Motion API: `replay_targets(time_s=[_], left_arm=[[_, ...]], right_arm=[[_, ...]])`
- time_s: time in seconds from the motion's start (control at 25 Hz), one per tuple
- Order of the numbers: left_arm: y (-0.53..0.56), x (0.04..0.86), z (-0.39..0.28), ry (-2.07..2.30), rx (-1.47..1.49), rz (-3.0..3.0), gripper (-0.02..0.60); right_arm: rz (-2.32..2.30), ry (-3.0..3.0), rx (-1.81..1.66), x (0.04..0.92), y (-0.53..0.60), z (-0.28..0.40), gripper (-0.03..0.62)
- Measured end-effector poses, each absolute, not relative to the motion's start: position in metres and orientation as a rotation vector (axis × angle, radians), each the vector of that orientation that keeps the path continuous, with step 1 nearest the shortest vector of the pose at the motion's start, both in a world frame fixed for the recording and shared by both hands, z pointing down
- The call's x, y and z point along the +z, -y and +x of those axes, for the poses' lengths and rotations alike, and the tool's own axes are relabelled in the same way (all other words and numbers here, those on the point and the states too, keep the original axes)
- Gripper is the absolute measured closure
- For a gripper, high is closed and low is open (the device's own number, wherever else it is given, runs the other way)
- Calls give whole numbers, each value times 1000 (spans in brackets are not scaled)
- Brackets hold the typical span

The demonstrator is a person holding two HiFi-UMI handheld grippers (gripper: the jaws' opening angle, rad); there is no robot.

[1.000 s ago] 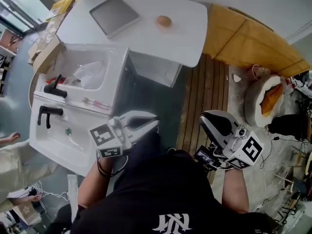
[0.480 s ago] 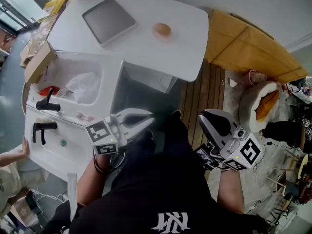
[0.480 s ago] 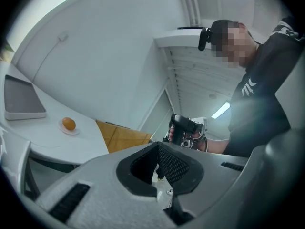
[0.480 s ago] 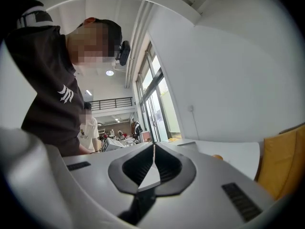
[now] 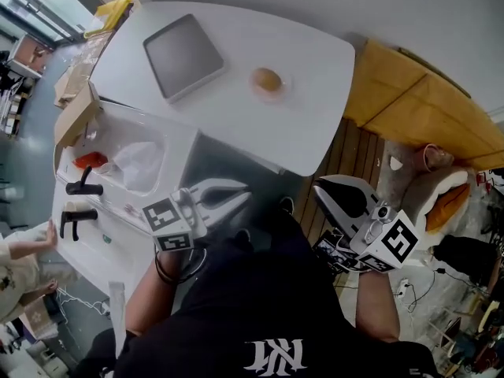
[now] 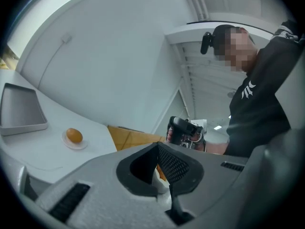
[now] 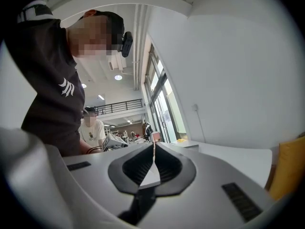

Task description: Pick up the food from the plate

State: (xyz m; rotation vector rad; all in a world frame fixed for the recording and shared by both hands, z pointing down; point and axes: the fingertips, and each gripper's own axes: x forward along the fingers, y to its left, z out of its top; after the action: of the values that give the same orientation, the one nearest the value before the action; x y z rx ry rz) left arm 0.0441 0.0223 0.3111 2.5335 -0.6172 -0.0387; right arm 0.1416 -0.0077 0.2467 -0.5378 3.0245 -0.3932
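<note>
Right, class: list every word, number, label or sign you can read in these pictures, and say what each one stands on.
No readable words or numbers anywhere.
Black shirt: white emblem of interlocked letters, too stylised to read with certainty.
Left cube and right cube: black-and-white square patterns, not text.

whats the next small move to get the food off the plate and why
Probably reach the right gripper forward over the white table toward the food on its small plate, opening the jaws on the way. Both it and the left gripper are shut, empty and short of the table's near edge.
</note>
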Motion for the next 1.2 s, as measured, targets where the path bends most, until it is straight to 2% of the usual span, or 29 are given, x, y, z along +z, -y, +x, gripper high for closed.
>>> replay_targets(time_s=[0.2,0.48,0.72,1.2], left_arm=[[26,305,67,715,-24,2511,577],[73,305,67,819,-16,2489,577],[117,310,57,826,-45,2491,577],[213,339,-14,777,-28,2525,577]], right_arm=[[-427,-3001,-422,239,56,164,585],[-422,-3049,-447,266,108,167,585],[-388,-3089,-443,276,147,148,585],[-525,-3198,-441,293,241,66,585]])
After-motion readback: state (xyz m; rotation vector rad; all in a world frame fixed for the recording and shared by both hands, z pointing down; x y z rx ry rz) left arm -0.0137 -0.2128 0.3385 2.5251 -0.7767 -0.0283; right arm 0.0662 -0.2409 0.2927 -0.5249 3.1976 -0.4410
